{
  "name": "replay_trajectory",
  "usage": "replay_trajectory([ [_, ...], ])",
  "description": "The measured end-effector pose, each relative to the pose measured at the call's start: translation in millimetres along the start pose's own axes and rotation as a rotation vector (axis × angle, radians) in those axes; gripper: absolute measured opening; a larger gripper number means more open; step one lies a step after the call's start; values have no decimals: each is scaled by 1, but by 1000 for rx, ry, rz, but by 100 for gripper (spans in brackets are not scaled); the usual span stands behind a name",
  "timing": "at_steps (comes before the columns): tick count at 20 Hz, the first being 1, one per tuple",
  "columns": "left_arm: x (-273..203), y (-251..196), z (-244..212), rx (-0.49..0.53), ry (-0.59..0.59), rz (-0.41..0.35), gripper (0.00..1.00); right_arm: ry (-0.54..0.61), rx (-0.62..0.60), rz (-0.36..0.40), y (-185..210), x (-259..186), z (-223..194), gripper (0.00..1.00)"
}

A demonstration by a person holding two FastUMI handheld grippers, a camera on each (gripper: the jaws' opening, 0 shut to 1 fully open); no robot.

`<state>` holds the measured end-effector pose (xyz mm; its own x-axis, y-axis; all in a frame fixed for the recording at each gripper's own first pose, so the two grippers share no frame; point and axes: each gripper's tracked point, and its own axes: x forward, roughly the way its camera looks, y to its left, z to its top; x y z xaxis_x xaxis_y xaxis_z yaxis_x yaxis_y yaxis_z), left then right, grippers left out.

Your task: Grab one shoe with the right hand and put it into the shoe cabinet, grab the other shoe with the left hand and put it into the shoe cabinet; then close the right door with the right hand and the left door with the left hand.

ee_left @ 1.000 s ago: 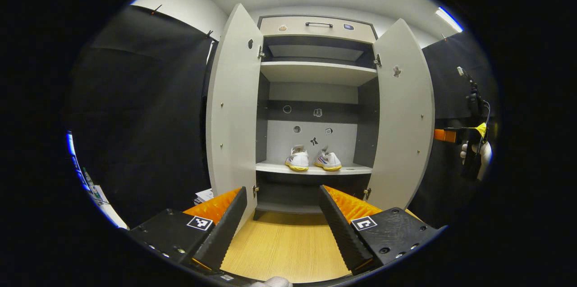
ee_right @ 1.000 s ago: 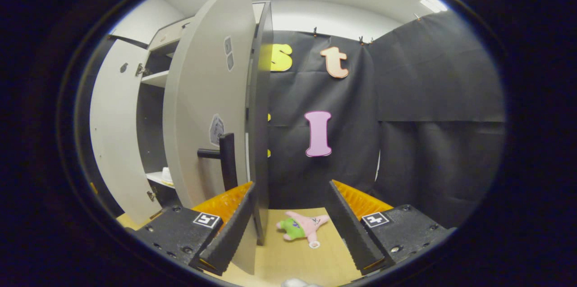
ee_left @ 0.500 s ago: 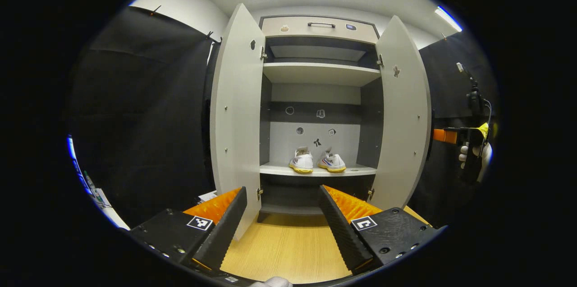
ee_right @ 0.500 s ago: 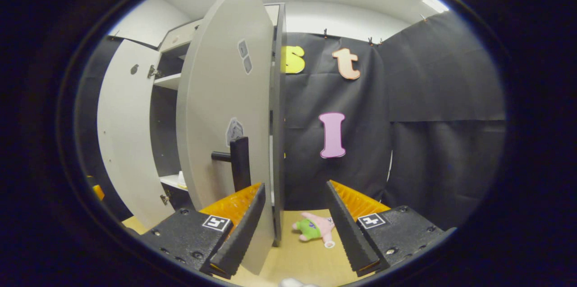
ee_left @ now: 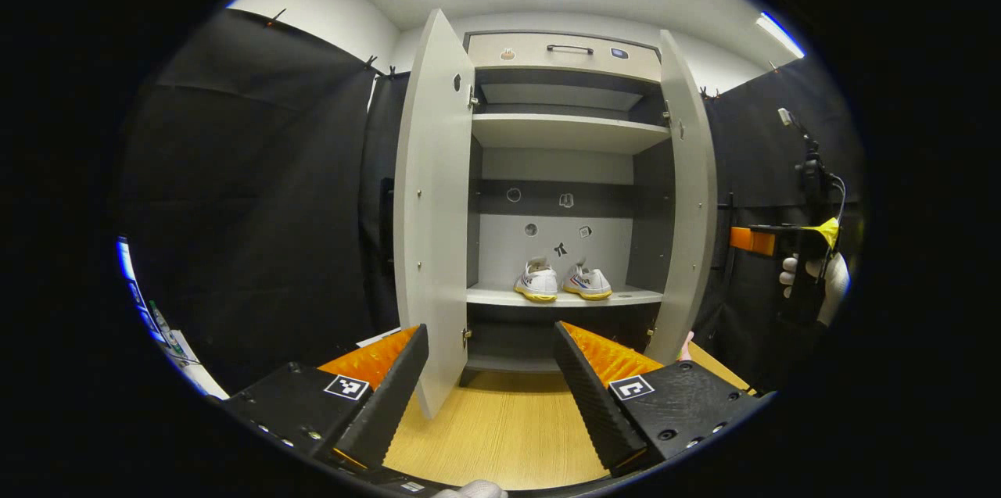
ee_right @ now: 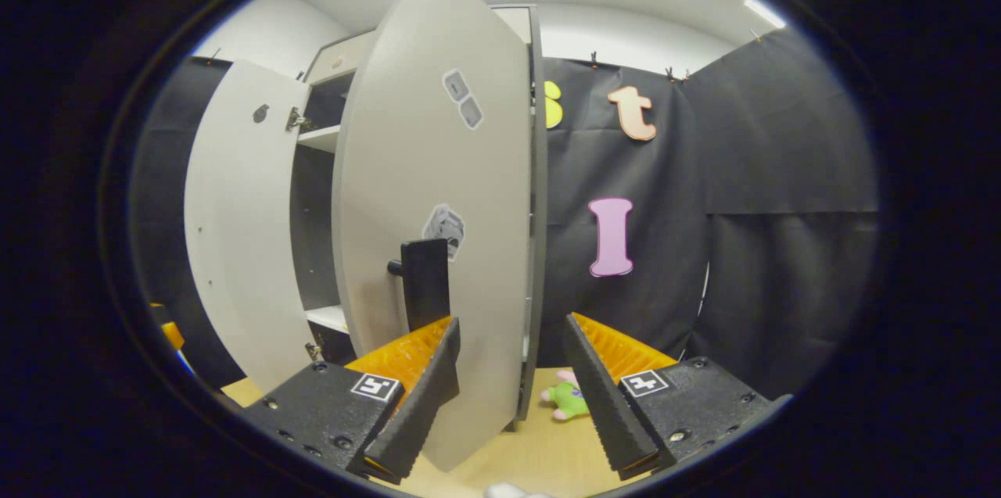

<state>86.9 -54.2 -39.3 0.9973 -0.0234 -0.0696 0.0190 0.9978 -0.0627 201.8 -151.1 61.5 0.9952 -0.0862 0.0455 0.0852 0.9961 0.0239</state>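
Observation:
Two white shoes with yellow soles, one (ee_left: 538, 284) beside the other (ee_left: 588, 284), stand on a middle shelf of the grey shoe cabinet (ee_left: 565, 130). Both doors stand ajar. My left gripper (ee_left: 491, 396) is open, well back from the cabinet, with the left door (ee_left: 434, 209) ahead of its left finger. In the right gripper view my right gripper (ee_right: 508, 396) is open at the right door's outer face (ee_right: 446, 193), the door's free edge between its fingers, just below the black handle (ee_right: 425, 283). The left gripper view shows that right gripper (ee_left: 752, 240) in a gloved hand (ee_left: 830, 279).
Light wood floor (ee_left: 500, 435) runs up to the cabinet. A pink and green plush toy (ee_right: 567, 398) lies on the floor behind the right door. Black cloth walls close in both sides. A closed drawer with a handle (ee_left: 569, 49) tops the cabinet. The left door (ee_right: 235, 232) hangs wide.
The right door has swung inward, now almost edge-on in the left gripper view. My right gripper has followed it. The left gripper's view has drifted slightly; the shoes have not moved.

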Motion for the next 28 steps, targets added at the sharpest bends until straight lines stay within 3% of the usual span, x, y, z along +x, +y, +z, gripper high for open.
replay_trajectory([
  [2,-1,3,1,-3,1,-7,95,1,-24,41,21,9,-1,88],
  [3,-2,5,1,-3,2,-11,95,11,-30,69,33,12,-4,82],
  [6,-3,9,1,0,5,-25,95,4,-19,100,57,4,-2,99],
  [19,-5,37,2,3,-9,-106,95,15,-17,11,66,-80,-15,99],
  [28,28,121,18,28,-44,-63,95,114,-30,-95,77,-171,-67,99],
])
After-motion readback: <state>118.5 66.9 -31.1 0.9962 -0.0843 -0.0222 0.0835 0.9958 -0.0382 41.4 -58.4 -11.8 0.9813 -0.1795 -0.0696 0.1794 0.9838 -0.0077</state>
